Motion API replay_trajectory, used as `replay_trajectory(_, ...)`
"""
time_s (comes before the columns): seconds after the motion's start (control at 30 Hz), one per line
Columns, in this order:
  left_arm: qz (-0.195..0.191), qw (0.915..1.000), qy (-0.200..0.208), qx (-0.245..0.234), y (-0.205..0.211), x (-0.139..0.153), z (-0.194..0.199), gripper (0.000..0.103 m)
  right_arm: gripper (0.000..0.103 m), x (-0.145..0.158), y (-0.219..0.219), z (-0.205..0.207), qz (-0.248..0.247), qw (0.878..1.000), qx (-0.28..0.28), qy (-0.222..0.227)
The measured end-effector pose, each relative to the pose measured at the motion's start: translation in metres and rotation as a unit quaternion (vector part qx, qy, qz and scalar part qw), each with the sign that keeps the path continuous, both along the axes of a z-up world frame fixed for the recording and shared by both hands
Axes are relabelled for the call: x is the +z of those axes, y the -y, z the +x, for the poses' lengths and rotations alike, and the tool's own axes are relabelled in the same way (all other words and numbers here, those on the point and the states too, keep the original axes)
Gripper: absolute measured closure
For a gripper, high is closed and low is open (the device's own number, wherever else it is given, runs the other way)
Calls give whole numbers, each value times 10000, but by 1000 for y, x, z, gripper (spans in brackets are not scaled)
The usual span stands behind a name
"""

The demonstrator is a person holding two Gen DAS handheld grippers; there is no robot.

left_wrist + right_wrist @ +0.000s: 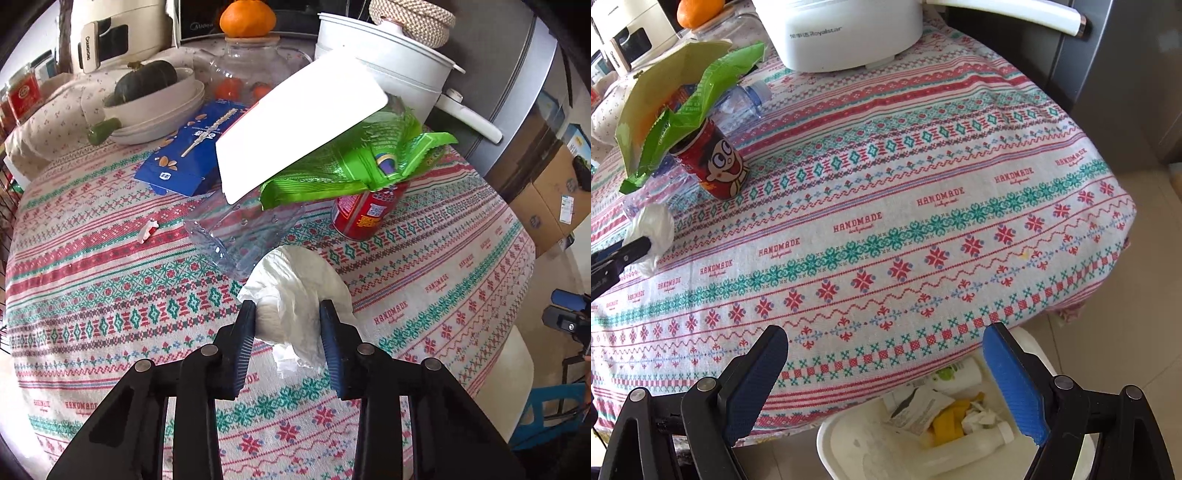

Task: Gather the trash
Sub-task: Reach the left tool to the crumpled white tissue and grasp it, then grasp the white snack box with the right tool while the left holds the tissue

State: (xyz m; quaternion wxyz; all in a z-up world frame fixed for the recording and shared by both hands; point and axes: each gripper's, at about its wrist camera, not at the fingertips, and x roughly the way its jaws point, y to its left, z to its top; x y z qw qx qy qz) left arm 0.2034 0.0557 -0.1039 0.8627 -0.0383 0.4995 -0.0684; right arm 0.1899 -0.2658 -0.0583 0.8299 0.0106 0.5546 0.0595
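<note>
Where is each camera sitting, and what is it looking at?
Left wrist view: sits on the left tool, looking across the patterned tablecloth at the crumpled white tissue squeezed between its own black-and-blue fingers.
Right wrist view: sits on the right tool, at the table's edge, looking down over the cloth and into the white trash bin; its blue fingers stand wide apart.
Shared: tissue, red cartoon drink can, green snack wrapper, white cooking pot.

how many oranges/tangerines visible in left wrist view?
3. One orange sits on the glass jar's cork lid; two smaller ones show inside the jar. More may be hidden behind the white board.
</note>
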Motion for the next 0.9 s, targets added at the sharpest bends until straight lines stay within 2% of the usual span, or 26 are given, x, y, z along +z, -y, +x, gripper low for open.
replay_trajectory(0.2,-225,9991,352,-85,-12,38,-33,67,13,23,-15,-9,208,9990,151,355)
replay_trajectory(0.3,-352,9974,625,-2,-28,57,-50,67,13,42,-34,-3,629,9963,255,523)
replay_trajectory(0.37,-297,9969,726,110,-37,67,-58,67,13,55,-55,5,846,9933,413,663)
replay_trajectory(0.43,-148,9965,794,213,-45,73,-67,67,14,66,-81,16,844,9912,610,812)
replay_trajectory(0.57,-103,9956,829,426,-68,79,-78,67,15,81,-131,44,992,9850,984,1017)
replay_trajectory(0.7,68,9932,960,651,-91,83,-86,67,25,79,-173,72,1190,9788,1296,1052)
replay_trajectory(0.8,-28,9917,974,838,-109,86,-88,67,33,69,-200,93,1302,9758,1470,961)
replay_trajectory(0.9,-213,9893,964,1078,-126,89,-90,67,44,54,-220,113,1194,9794,1406,823)
